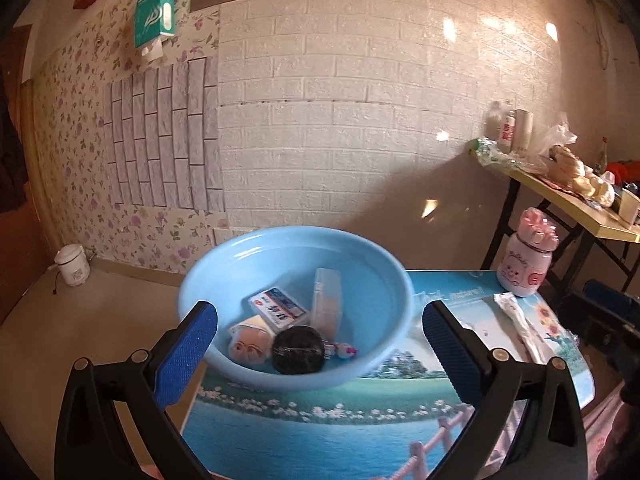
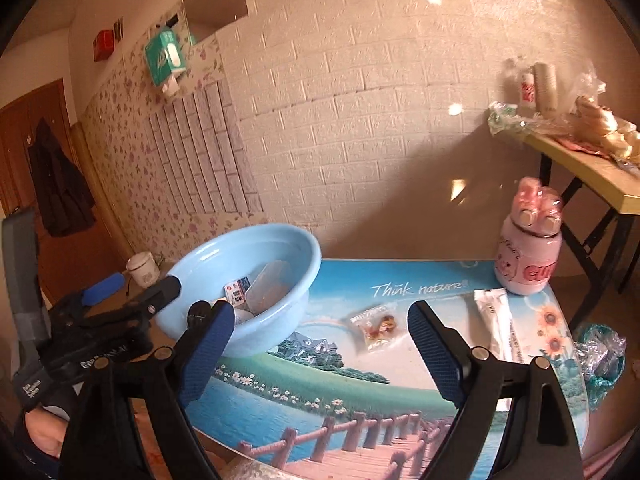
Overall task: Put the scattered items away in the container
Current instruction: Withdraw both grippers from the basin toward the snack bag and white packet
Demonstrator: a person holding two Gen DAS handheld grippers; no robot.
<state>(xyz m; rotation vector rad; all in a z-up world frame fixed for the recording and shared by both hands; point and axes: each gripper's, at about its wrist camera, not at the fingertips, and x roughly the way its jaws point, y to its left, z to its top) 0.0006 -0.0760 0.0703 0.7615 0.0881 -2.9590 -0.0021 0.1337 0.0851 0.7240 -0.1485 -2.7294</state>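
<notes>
Right wrist view: my right gripper is spread wide and empty, with the small snack packet lying on the table just beyond and between my fingertips. I judge the pickup comes next: reach forward, straddle it, close. My left gripper, also wide and empty, frames the blue basin, already partly filled.

Pretty clearly a lived-in home room: floral wallpaper and stick-on white brick panels are pasted on the walls, a tissue box is hung up high, a dark coat is hung by a wooden door, and a folding table is piled with bagged food.
</notes>
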